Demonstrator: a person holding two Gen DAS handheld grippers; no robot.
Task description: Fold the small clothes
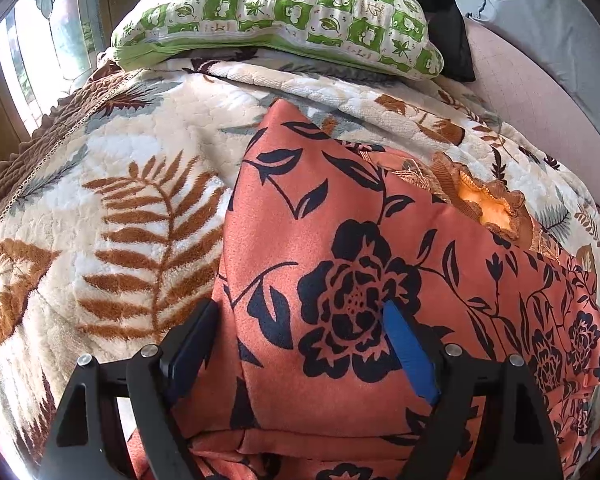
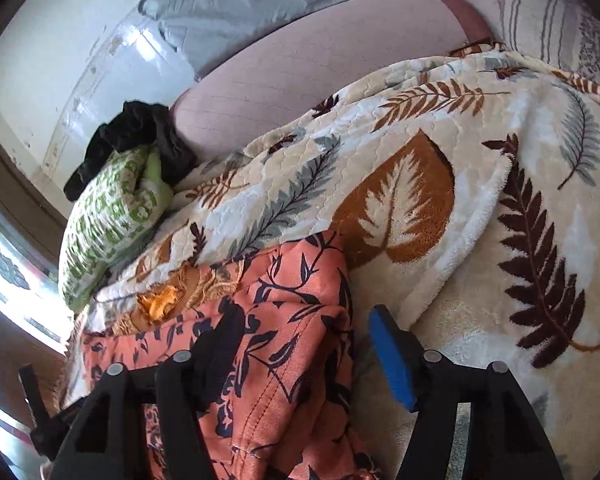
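Observation:
An orange garment with a black flower print (image 1: 340,248) lies on a cream leaf-patterned blanket (image 1: 132,184). A brown lace and yellow trim piece (image 1: 488,204) shows at its far edge. My left gripper (image 1: 300,320) is open, its fingers wide apart over the garment's near left part, with cloth lying between them. In the right wrist view the same garment (image 2: 276,344) lies bunched between the fingers of my right gripper (image 2: 296,328), which is open. Its blue-padded finger (image 2: 394,360) stands just off the garment's right edge.
A green-and-white checked pillow (image 1: 284,16) lies at the far end of the bed, with a black cloth (image 1: 448,12) behind it. A grey pillow (image 1: 556,40) and pink sheet (image 1: 532,104) are to the right. A window (image 1: 40,40) is at the left.

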